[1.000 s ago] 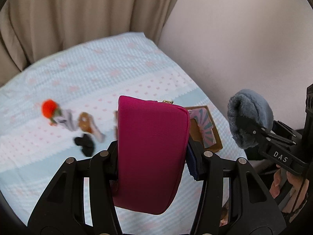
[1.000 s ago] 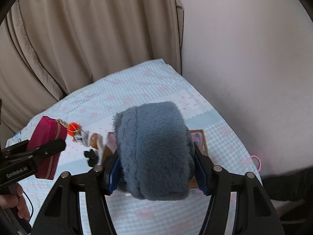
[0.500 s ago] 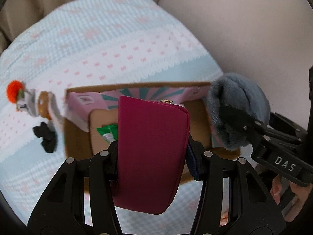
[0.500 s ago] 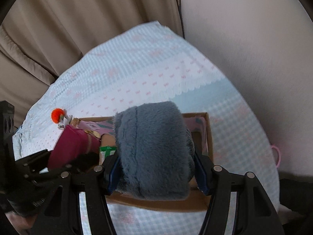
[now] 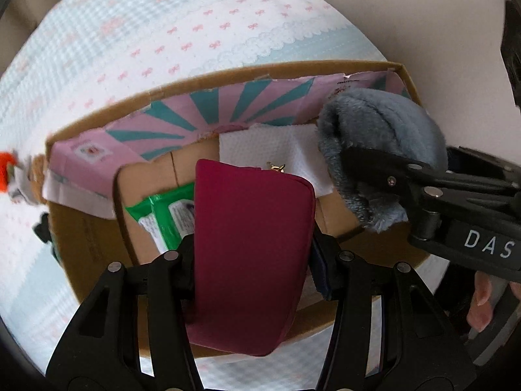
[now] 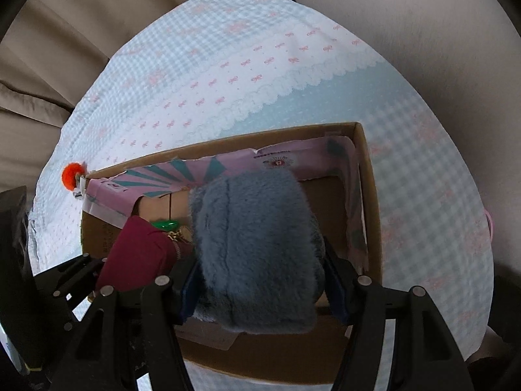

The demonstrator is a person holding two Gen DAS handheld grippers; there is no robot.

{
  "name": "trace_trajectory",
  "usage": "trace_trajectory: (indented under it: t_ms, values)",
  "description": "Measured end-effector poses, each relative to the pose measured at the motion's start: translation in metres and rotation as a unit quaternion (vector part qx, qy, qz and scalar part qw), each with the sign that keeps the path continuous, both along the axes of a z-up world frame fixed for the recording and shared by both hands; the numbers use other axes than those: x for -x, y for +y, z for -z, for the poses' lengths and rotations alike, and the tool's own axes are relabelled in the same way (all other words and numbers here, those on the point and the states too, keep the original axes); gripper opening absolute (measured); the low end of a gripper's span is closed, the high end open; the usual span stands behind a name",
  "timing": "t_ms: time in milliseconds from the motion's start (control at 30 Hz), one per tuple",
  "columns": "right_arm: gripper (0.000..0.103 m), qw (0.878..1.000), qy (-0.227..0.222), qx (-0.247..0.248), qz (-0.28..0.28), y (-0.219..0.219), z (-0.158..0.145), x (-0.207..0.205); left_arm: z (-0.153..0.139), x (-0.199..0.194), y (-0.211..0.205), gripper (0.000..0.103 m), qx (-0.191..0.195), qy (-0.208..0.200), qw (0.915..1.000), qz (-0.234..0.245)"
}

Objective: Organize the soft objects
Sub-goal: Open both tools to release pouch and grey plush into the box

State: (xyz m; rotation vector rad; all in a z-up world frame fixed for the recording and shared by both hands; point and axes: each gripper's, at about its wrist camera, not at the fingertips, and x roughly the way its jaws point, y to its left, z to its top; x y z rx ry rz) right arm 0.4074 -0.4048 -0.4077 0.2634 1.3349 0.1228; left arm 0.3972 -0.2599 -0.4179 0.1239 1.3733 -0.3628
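"DAS"-marked right gripper (image 5: 368, 176) jaws clamped on grey plush (image 5: 377, 140), left gripper (image 5: 254, 254) jaws on magenta pouch (image 5: 250, 254).

A bed (image 6: 247, 75) covered in a blue gingham and pink-bow sheet is seen; a cardboard box (image 6: 371, 195) rests on it, an orange pom-pom toy (image 6: 72, 171) just beside the box's left corner.

Blue gingham bed cover (image 6: 407, 137) with pink bows; beige curtain (image 6: 49, 49) behind; plain wall (image 6: 407, 16) to the right.
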Motion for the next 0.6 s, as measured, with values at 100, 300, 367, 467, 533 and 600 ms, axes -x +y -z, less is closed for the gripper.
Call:
trace_trajectory:
  t_ms: [100,300,367,467,533,600]
  values:
    - [0.069,1.0,0.001,-0.009,-0.003,0.0,-0.001,-0.005,-0.008,0.001,-0.002,0.086,-0.02,-0.018,0.9995,0.016]
    - [0.101,1.0,-0.015,-0.024,-0.01,0.001,-0.01,-0.004,-0.025,0.018,0.024,0.103,-0.031,-0.025,0.9992,-0.002]
    - [0.101,1.0,-0.014,-0.018,-0.015,0.001,-0.011,0.0,-0.03,0.024,0.033,0.103,-0.027,-0.021,0.9993,-0.017]
    - [0.101,0.999,-0.033,-0.013,-0.019,0.001,-0.016,0.004,-0.039,0.025,0.04,0.103,-0.025,-0.024,0.9989,-0.03]
    - [0.101,0.998,-0.052,-0.008,-0.022,0.002,-0.022,0.007,-0.044,0.027,0.044,0.103,-0.022,-0.03,0.9985,-0.039]
    - [0.101,0.998,-0.062,-0.002,-0.026,0.003,-0.027,0.008,-0.051,0.029,0.049,0.103,-0.017,-0.034,0.9981,-0.047]
